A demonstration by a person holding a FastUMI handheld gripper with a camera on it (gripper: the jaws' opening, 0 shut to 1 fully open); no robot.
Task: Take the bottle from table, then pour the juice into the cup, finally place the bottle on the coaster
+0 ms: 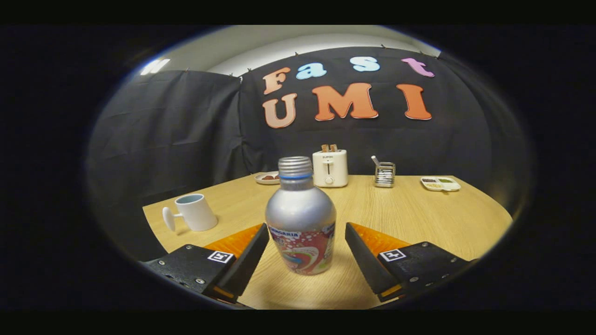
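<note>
Bottle: the bottle (pixel 301 218) stands upright on the table (pixel 419 214), right between your fingers, cap on.
Feel: metal body, stiff and smooth, so judge it slippery; probably some weight if juice is inside.
Where to grab: go for the wide labelled belly, low and square; the tapering shoulder would likely let it slide.
Jaws: your gripper (pixel 307 253) is spread wide, a gap on each side of the bottle, neither finger touching.
Pose: you're level and low, fingers pointing straight ahead, bottle centred.
Cup: the white cup (pixel 194 211) sits off to the left, beyond the fingers, well apart from the bottle.
</note>
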